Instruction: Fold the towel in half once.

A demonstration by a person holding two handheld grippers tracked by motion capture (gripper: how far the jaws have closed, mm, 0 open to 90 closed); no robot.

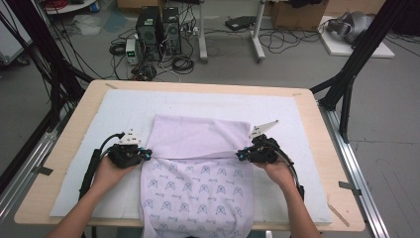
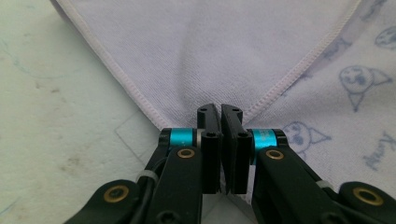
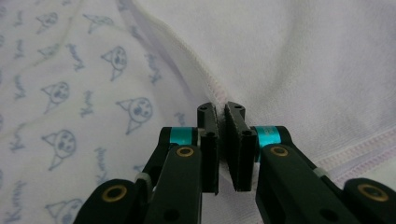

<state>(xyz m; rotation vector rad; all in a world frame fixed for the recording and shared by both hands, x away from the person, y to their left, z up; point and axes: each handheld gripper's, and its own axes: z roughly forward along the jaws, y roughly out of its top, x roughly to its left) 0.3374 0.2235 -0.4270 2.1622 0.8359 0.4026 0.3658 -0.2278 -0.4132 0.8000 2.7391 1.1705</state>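
Note:
A pale lilac towel with a blue cat print lies on the white mat, its near end hanging over the table's front edge. Its far part is folded back, plain side up. My left gripper sits at the left end of the fold. In the left gripper view its jaws are shut on the stitched towel corner. My right gripper sits at the right end of the fold. There the jaws are pinched on the towel's hem, with printed cloth to their left.
A white mat covers most of the wooden table. Black frame poles stand at both far corners. Computers and cables lie on the floor beyond the table.

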